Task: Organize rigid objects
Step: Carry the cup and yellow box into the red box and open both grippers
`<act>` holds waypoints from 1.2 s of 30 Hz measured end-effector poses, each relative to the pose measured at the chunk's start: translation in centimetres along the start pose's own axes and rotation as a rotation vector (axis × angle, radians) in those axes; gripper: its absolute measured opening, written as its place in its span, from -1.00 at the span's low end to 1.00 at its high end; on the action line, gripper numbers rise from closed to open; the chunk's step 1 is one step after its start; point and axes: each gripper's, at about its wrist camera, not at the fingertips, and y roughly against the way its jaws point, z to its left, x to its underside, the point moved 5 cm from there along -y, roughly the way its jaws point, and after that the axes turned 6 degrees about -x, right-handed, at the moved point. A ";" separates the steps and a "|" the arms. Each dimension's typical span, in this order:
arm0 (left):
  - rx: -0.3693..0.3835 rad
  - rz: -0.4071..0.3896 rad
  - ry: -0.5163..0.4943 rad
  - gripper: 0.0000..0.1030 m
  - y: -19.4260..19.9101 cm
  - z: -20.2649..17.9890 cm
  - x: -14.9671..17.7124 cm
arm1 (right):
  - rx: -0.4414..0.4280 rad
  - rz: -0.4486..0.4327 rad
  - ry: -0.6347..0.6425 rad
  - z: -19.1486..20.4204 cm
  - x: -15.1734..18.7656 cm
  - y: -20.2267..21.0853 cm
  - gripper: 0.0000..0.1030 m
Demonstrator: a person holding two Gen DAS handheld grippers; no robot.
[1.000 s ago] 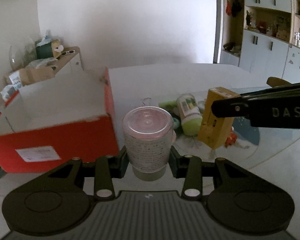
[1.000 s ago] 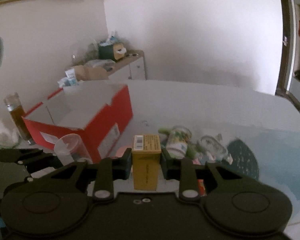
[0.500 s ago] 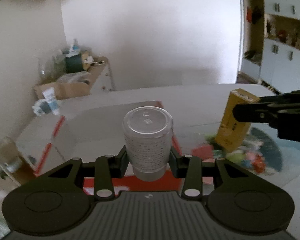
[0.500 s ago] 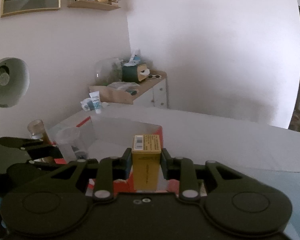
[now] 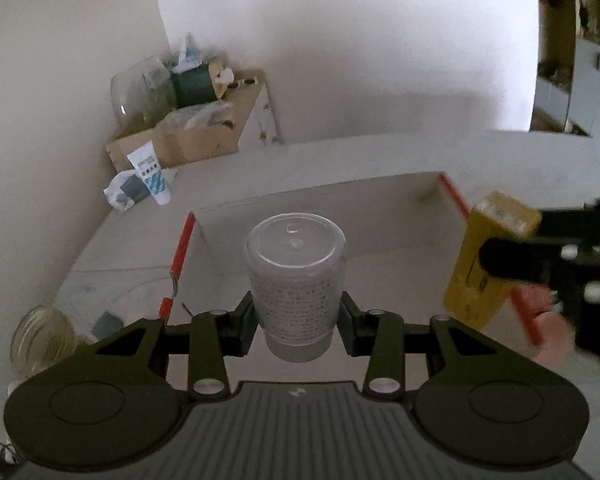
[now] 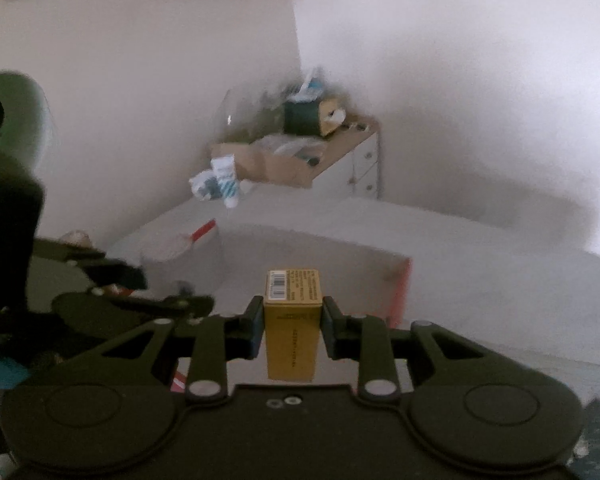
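My left gripper [image 5: 296, 322] is shut on a clear plastic cup [image 5: 295, 276] with small printed text, held upside down over the open red cardboard box [image 5: 182, 246]. My right gripper [image 6: 292, 328] is shut on a small yellow carton [image 6: 293, 320] with a barcode on top, also above the box [image 6: 404, 292]. In the left wrist view the yellow carton [image 5: 486, 264] hangs at the right, over the box's right wall. The right wrist view shows the left gripper's fingers [image 6: 128, 276] at the left with the cup [image 6: 168, 250] blurred beside them.
A glass jar [image 5: 40, 340] stands at the box's near left corner. A cluttered low cabinet [image 5: 244, 104] with a cardboard box, tubes and bags stands against the wall beyond. A green desk lamp [image 6: 8, 116] rises at the left. The white table [image 5: 540, 168] stretches right.
Both grippers have swung left and risen from the pile of items to above the red box, each keeping its object. The box now lies directly beneath them.
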 end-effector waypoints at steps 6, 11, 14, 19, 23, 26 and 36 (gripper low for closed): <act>-0.009 0.088 -0.032 -0.21 -4.7 0.2 0.2 | -0.014 0.067 0.005 0.1 1.2 -4.1 -0.45; -0.011 0.157 -0.054 -0.21 -8.5 0.2 0.6 | -0.008 0.115 0.030 -0.1 2.5 -6.1 -0.45; -0.002 0.208 -0.072 -0.21 -9.9 0.0 1.0 | 0.004 0.148 0.049 0.0 3.0 -7.4 -0.45; 0.008 0.275 -0.110 -0.21 -11.2 -0.3 1.1 | 0.003 0.205 0.070 0.5 3.7 -8.8 -0.45; 0.013 0.318 -0.160 -0.20 -12.0 -0.9 1.5 | 0.012 0.225 0.070 0.6 4.0 -9.4 -0.45; 0.002 0.326 -0.183 -0.20 -12.3 -1.1 1.6 | 0.015 0.230 0.080 0.8 4.3 -9.3 -0.44; -0.015 0.311 -0.174 0.31 -11.8 -0.8 1.2 | -0.009 0.222 0.057 0.3 3.8 -9.6 -0.35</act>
